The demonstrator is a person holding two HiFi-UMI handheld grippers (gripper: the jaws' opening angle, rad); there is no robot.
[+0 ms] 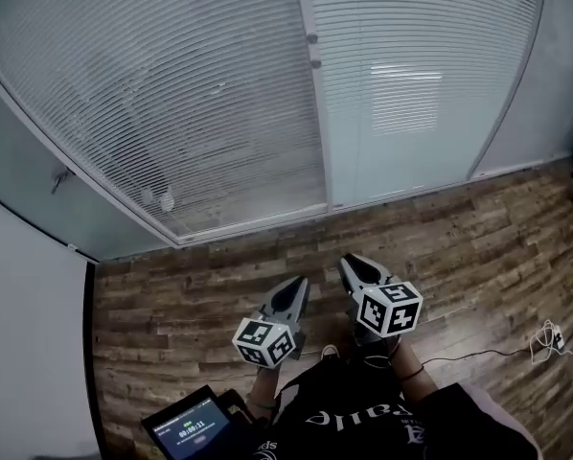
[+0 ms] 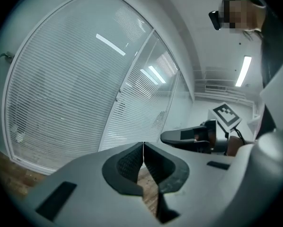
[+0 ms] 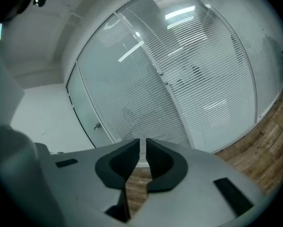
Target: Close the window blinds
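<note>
Window blinds [image 1: 171, 94] are hanging straight ahead across the floor [image 1: 459, 247], slats running level, with the barely parted, empty right claw [image 1: 350, 262] reaching slightly nearer than the closed, empty left claw [image 1: 299, 283].

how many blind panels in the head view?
2. The left blind hangs left of the white mullion; the right blind hangs right of it. More may lie outside the frame.

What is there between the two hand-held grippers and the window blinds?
Only bare wood floor, right up to the window blinds; the head view shows it.
</note>
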